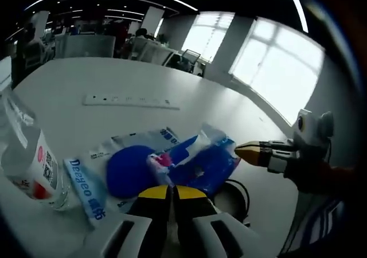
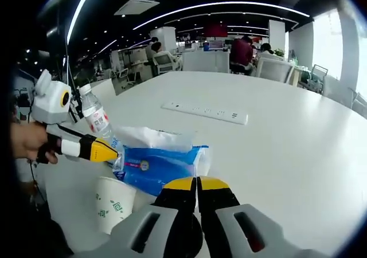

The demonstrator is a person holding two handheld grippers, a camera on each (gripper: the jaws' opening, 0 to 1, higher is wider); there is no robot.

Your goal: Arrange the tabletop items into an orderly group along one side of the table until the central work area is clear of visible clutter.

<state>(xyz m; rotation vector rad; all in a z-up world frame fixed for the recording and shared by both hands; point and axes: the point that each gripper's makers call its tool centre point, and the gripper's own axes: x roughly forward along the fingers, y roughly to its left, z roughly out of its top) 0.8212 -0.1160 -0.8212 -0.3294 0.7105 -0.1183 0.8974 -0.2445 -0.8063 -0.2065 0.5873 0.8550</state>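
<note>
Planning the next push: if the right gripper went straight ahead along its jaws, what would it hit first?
Most likely the blue tissue pack, lying just beyond the right gripper, whose jaws are together. Depth is unclear in this fisheye view.

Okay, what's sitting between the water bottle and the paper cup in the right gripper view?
The left gripper's yellow tip, jaws closed, reaches in between the water bottle and the paper cup in the right gripper view, right by the blue tissue pack.

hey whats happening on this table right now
A person is tidying a white table with two handheld grippers. The left gripper and right gripper both have jaws together, meeting from opposite sides at a blue tissue pack. A water bottle and paper cup stand beside it; a power strip lies farther off.
</note>
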